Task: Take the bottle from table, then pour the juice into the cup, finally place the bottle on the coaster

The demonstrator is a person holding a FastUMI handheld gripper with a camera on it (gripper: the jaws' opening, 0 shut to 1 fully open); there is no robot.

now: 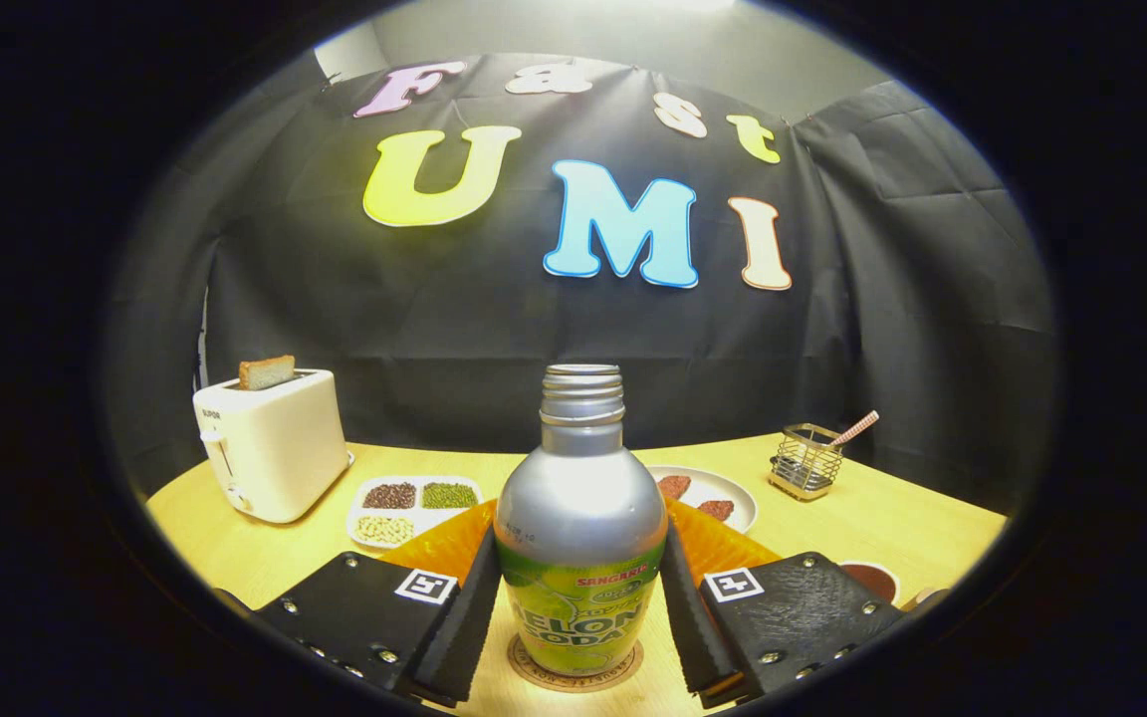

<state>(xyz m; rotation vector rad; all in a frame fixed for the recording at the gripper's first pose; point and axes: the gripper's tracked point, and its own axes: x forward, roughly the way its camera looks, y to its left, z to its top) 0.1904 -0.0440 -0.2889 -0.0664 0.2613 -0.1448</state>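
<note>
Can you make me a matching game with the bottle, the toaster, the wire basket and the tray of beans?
Things:
1. bottle
2. toaster
3. wire basket
4. bean tray

Places:
A. far right on the table, a stick leaning out of it
B. between the gripper's fingers, standing upright on the coaster
C. just right of the toaster, three kinds of beans in it
D. far left on the table, a slice of toast poking out of the top

Pairs: 1-B, 2-D, 3-A, 4-C
</note>
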